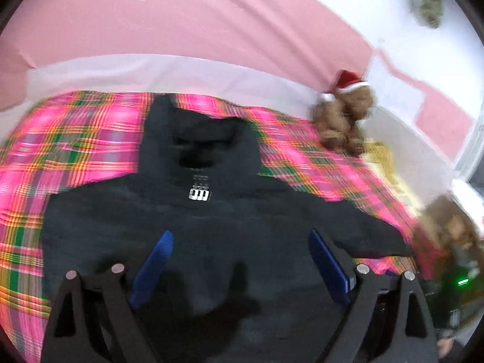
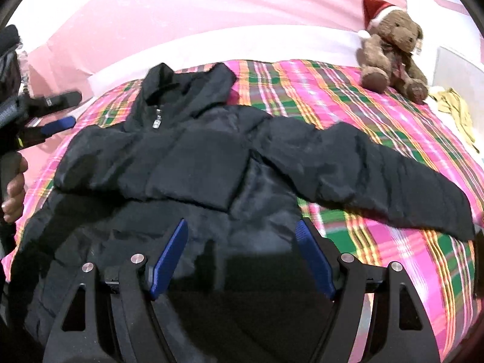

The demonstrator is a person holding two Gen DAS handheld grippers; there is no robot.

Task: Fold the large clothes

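A black puffer jacket (image 1: 196, 227) lies front-up on the pink plaid bedspread (image 1: 75, 139), collar pointing away from me. In the right wrist view the jacket (image 2: 193, 163) has one sleeve folded across its chest, and the other sleeve (image 2: 378, 175) stretches out to the right. My left gripper (image 1: 240, 239) hovers over the jacket's chest, open, with nothing between its blue pads (image 1: 157, 260). It also shows at the left edge as the left gripper (image 2: 68, 109), held by a hand (image 2: 13, 193). My right gripper (image 2: 241, 225) is open above the jacket's lower part.
A brown teddy bear (image 2: 393, 51) in a red Santa hat sits at the bed's far right corner, also seen as the teddy bear (image 1: 345, 115). A yellow cloth (image 2: 453, 112) lies beside it. A pink wall (image 2: 181, 15) rises behind the bed.
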